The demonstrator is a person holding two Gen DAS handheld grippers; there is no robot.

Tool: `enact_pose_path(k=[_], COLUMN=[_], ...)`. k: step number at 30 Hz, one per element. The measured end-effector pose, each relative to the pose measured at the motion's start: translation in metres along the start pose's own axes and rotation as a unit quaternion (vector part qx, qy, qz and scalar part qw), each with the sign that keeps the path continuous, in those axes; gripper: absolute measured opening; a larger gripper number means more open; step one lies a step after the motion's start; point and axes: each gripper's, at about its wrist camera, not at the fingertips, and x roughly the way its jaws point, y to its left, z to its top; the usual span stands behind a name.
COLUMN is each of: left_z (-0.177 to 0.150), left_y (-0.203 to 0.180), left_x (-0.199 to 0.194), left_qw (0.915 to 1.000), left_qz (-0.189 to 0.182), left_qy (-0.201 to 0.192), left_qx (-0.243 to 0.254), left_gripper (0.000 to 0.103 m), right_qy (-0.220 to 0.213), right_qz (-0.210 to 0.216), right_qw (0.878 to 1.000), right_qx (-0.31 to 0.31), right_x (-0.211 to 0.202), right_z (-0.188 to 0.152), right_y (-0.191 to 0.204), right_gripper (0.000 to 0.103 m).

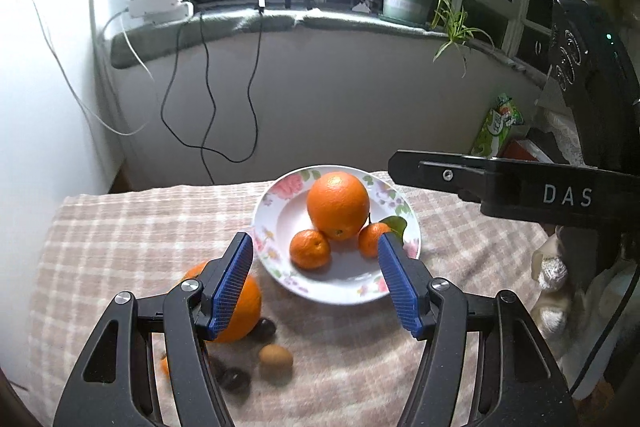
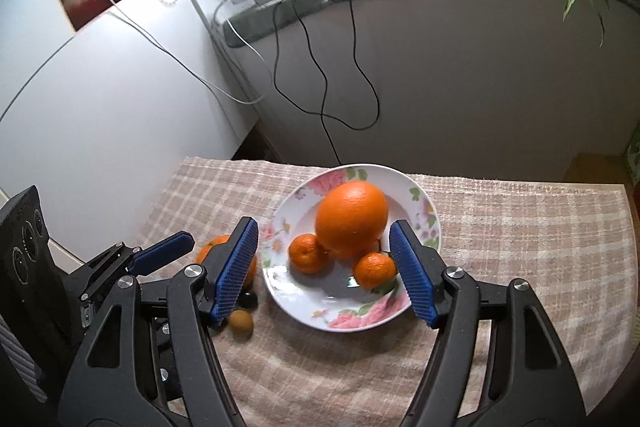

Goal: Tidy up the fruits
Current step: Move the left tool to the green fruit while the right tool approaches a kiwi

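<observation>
Fruit left on the bench lies low and to the left of the left gripper (image 1: 316,283), spread and holding nothing: a loose orange (image 1: 240,311) behind its left finger, a kiwi (image 1: 275,358) just below; the plate (image 1: 276,215) sits straight ahead; the right gripper (image 2: 324,271), also spread and holding nothing, is farther off.

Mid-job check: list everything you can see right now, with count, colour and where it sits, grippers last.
plate: 1, white with pink flowers, on the cloth.
large orange: 1, orange, on the plate.
mandarins: 2, orange, on the plate in front of the large orange; one has a green leaf.
second orange: 1, orange, on the cloth left of the plate.
kiwi: 1, brown, on the cloth near that orange.
dark fruits: at least 2, dark, beside the kiwi; kind unclear.
checked cloth: 1, beige and white, over the table.
potted plant: 1, green, on the windowsill.
left hand-held gripper: black with blue pads, open.
right hand-held gripper: black with blue pads, open.
</observation>
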Motion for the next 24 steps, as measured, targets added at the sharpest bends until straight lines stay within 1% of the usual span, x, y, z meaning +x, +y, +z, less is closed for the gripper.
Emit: enact_pose_path(k=[4, 5, 7, 10, 12, 15, 18, 21, 24], left_z=[-0.009, -0.012, -0.016, -0.025, -0.029, -0.038, -0.048, -0.061, -0.077], left_y=[0.005, 0.006, 0.011, 0.025, 0.033, 0.051, 0.067, 0.081, 0.092], left_x=[-0.02, -0.025, -0.032, -0.042, -0.046, -0.051, -0.054, -0.059, -0.064], left_qw=[0.9999, 0.9999, 0.9997, 0.9995, 0.9993, 0.9987, 0.9978, 0.9966, 0.9957], left_qz=[0.003, 0.003, 0.002, 0.002, 0.004, 0.009, 0.014, 0.019, 0.026], left_qy=[-0.013, -0.016, -0.022, -0.024, -0.024, -0.019, -0.015, -0.008, -0.003], left_qx=[0.001, -0.002, -0.008, -0.021, -0.03, -0.046, -0.062, -0.079, -0.088], left_gripper=[0.065, 0.067, 0.068, 0.068, 0.068, 0.068, 0.072, 0.072, 0.072], right_qy=[-0.023, -0.028, -0.037, -0.053, -0.052, -0.039, -0.021, -0.005, 0.002], right_qz=[-0.001, -0.001, 0.0, -0.002, 0.002, 0.009, 0.024, 0.044, 0.059], right_qw=[1.0, 0.999, 0.999, 0.998, 0.997, 0.998, 0.999, 0.999, 0.998], right_qx=[-0.018, -0.022, -0.03, -0.043, -0.048, -0.047, -0.042, -0.032, -0.031], right_x=[-0.013, -0.016, -0.02, -0.027, -0.027, -0.024, -0.019, -0.013, -0.008], right_z=[-0.009, -0.011, -0.015, -0.023, -0.026, -0.03, -0.035, -0.041, -0.05], right_y=[0.014, 0.018, 0.025, 0.036, 0.043, 0.049, 0.053, 0.055, 0.059], right_gripper=[0.072, 0.073, 0.087, 0.096, 0.096, 0.096, 0.096, 0.096, 0.096])
